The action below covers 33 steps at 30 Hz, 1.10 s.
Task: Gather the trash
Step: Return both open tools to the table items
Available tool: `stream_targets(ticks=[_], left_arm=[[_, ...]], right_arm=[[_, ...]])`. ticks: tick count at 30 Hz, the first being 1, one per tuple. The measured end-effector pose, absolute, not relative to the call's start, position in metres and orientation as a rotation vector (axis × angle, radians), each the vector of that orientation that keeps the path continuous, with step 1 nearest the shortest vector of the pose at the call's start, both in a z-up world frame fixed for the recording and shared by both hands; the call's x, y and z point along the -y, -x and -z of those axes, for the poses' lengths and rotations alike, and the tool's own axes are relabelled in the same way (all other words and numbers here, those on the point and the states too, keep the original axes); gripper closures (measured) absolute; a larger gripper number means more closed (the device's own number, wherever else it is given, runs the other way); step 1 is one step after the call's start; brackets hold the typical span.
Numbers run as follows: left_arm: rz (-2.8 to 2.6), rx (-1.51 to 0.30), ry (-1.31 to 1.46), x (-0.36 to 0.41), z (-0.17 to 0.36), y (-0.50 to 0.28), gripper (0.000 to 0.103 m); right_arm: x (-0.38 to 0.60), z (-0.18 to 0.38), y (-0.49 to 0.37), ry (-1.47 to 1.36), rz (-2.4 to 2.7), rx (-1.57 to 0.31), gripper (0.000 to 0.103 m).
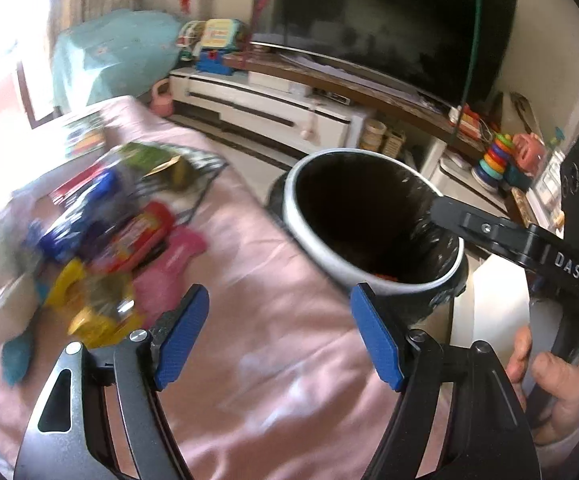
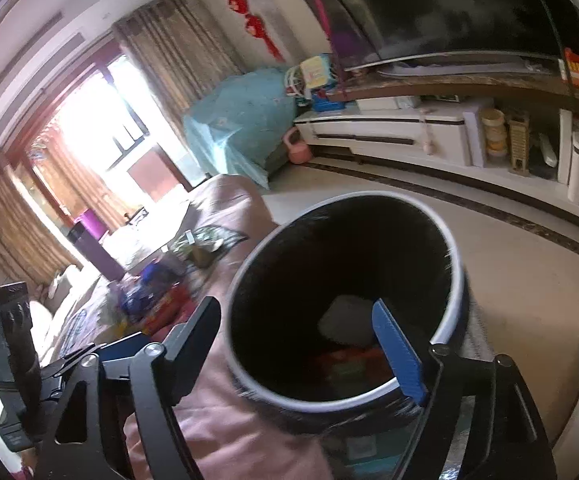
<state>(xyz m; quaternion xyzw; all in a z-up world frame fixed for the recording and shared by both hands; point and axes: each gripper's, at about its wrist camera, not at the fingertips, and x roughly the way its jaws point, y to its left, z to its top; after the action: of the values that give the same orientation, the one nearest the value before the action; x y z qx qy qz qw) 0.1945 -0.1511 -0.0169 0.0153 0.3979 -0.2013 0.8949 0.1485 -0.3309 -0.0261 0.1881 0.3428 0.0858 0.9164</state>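
Wrappers (image 1: 101, 240) heaped on pink cloth (image 1: 273, 352), left of bin (image 1: 301, 216) | left gripper (image 1: 279, 336) wide, empty, beside heap | right gripper (image 2: 301, 352) wide, empty, over bin's mouth

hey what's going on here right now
A person is clearing snack wrappers off a pink-covered table into a black-lined bin beside it. The right gripper hangs open over the bin, which already holds some trash. The left gripper is open and empty over the cloth.
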Motion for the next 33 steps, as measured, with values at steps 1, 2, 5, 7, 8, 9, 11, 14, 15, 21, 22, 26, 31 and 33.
stream_targets(ticks=[1, 2, 5, 7, 8, 9, 11, 14, 15, 21, 22, 26, 31, 33], left_arm=[[0.402, -0.821, -0.02, 0.14, 0.016, -0.19, 0.028], [0.388, -0.817, -0.013, 0.131, 0.016, -0.187, 0.028], [0.346, -0.811, 0.022, 0.106, 0.016, -0.178, 0.027], [0.322, -0.812, 0.048, 0.089, 0.017, -0.173, 0.027], [0.309, -0.813, 0.057, 0.081, 0.018, -0.17, 0.027], [0.295, -0.813, 0.068, 0.073, 0.019, -0.168, 0.027], [0.271, -0.812, 0.092, 0.056, 0.022, -0.163, 0.027], [0.238, -0.815, 0.125, 0.032, 0.026, -0.156, 0.027], [0.226, -0.816, 0.136, 0.025, 0.027, -0.155, 0.027], [0.158, -0.813, 0.199, -0.015, 0.031, -0.149, 0.027], [0.148, -0.813, 0.202, -0.019, 0.033, -0.149, 0.027], [0.111, -0.821, 0.232, -0.04, 0.037, -0.151, 0.024], [0.086, -0.836, 0.249, -0.055, 0.04, -0.157, 0.021], [0.085, -0.838, 0.262, -0.059, 0.04, -0.162, 0.018]], right_arm=[[0.326, 0.026, -0.147, -0.386, -0.185, -0.705, 0.02], [0.321, 0.026, -0.145, -0.387, -0.195, -0.705, 0.02], [0.302, 0.028, -0.14, -0.382, -0.227, -0.714, 0.02], [0.288, 0.03, -0.139, -0.377, -0.249, -0.726, 0.02], [0.282, 0.032, -0.138, -0.378, -0.259, -0.732, 0.02], [0.277, 0.034, -0.137, -0.378, -0.267, -0.738, 0.019], [0.264, 0.037, -0.136, -0.37, -0.285, -0.75, 0.019], [0.243, 0.041, -0.136, -0.348, -0.317, -0.769, 0.019], [0.235, 0.043, -0.135, -0.34, -0.328, -0.776, 0.019], [0.2, 0.052, -0.137, -0.308, -0.378, -0.81, 0.019], [0.195, 0.053, -0.138, -0.302, -0.384, -0.814, 0.019], [0.176, 0.055, -0.139, -0.28, -0.41, -0.823, 0.019], [0.157, 0.056, -0.144, -0.264, -0.428, -0.827, 0.019], [0.15, 0.056, -0.148, -0.257, -0.435, -0.827, 0.019]])
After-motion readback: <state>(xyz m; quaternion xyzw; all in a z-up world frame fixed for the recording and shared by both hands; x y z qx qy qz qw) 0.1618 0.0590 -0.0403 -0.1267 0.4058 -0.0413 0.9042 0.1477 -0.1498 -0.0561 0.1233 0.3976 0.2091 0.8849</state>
